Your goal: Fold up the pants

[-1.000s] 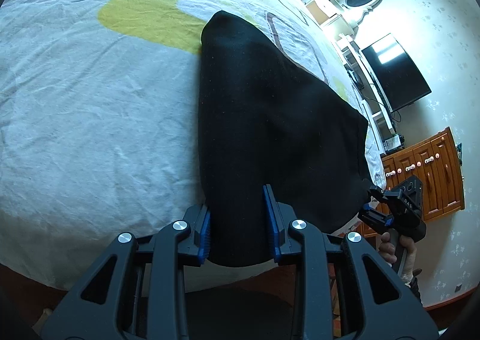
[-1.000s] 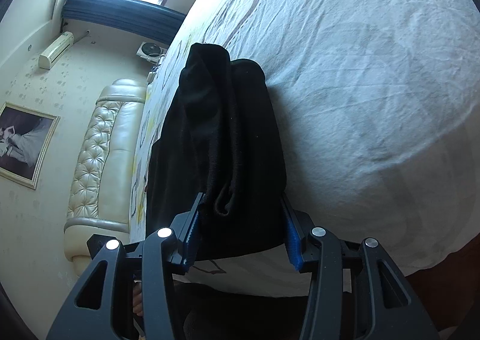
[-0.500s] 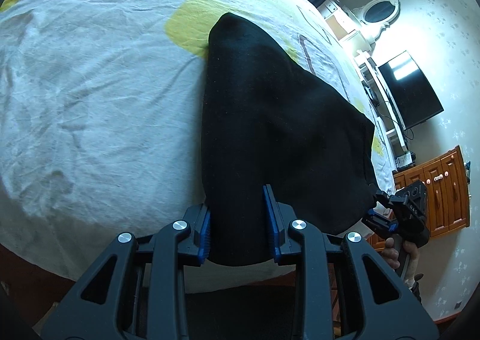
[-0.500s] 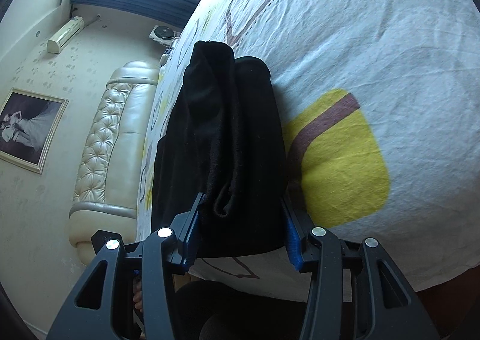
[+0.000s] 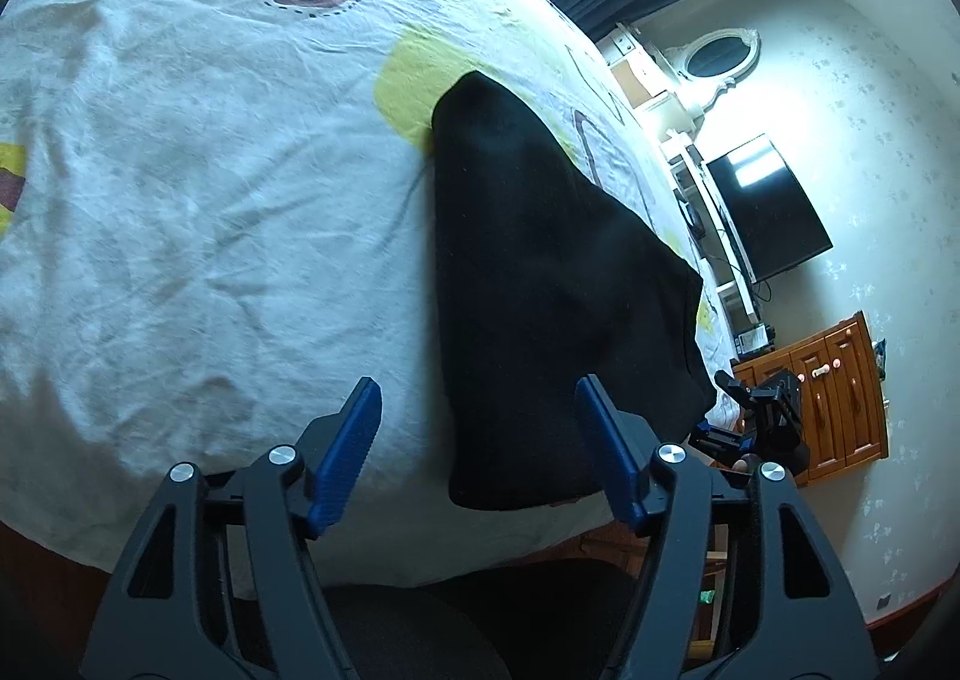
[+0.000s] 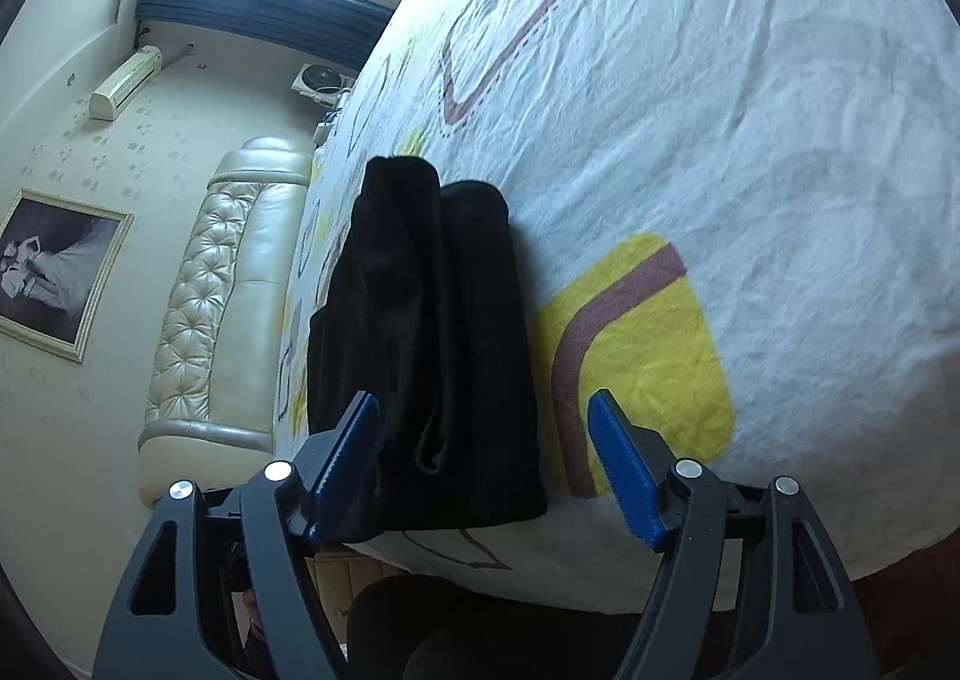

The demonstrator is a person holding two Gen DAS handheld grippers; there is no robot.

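Black pants lie folded on the bed, near its front edge.
Left tongs and right tongs both gape wide, gripping nothing (blue pads straddle the cloth's near end, apparently just clear of it).

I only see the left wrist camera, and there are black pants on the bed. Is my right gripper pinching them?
Observer: No. The right gripper is open, and the near end of the pants lies loose between its fingers.
Operator: Do the pants look flat from there?
Observer: Not quite. This end shows stacked layers, with a fold ridge running lengthwise.
Operator: What's next to them on that side?
Observer: A yellow patch with a brown stripe, printed on the sheet just right of the pants.
Operator: And behind them?
Observer: A beige tufted headboard, past the pants.
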